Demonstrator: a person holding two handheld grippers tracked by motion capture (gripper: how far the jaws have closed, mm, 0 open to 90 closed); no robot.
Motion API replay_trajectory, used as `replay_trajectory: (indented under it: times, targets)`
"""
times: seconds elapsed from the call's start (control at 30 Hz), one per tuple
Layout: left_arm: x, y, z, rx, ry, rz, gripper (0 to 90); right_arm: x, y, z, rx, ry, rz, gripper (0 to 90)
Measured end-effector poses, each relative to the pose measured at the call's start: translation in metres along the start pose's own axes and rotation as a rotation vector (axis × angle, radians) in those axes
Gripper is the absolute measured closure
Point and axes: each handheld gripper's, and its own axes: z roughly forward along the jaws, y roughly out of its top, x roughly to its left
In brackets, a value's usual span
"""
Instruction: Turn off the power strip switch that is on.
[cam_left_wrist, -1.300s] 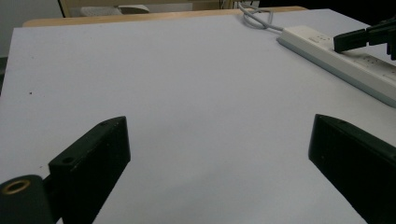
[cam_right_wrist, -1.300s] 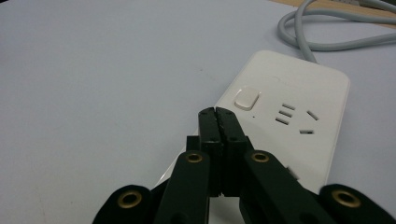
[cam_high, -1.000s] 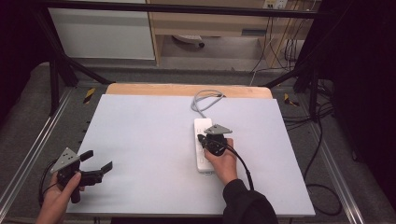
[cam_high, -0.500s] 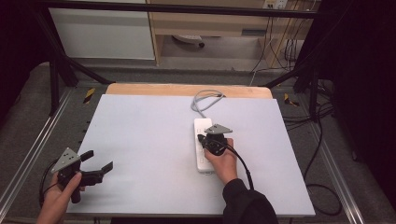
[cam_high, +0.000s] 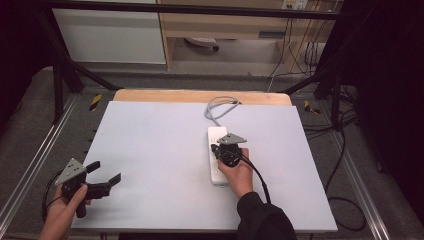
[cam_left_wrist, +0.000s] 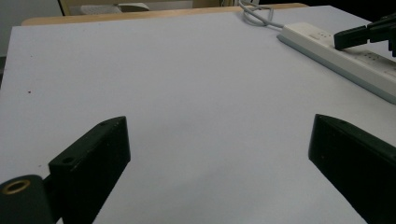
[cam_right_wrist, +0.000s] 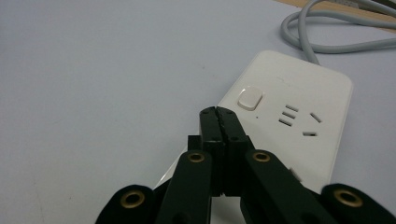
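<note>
The right gripper (cam_right_wrist: 218, 114), jaws pressed together, is hovering over the power strip (cam_high: 216, 150) mid-table, its switch (cam_right_wrist: 250, 98) just ahead; the left gripper (cam_high: 102, 175), spread, is waiting well apart.

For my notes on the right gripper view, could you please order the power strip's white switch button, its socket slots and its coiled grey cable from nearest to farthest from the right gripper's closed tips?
1. White switch button: just beyond the right gripper, on the power strip.
2. Socket slots: to the button's right, a little farther from the tips.
3. Coiled grey cable: farthest, looping past the strip's far end.
</note>
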Motion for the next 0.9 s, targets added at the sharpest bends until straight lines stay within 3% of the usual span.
replay_trajectory:
  times: [0.4,0.9]
  targets:
    - [-0.0004,0.0001,-0.0002,-0.001,0.0,-0.001,5.5,0.0016,-0.001,0.0004,-0.001,-0.011,-0.018,90.0]
    - [0.0,0.0,-0.0004,-0.003,0.0,-0.002,5.5,0.0009,-0.0013,0.0003,-0.006,-0.006,-0.002,90.0]
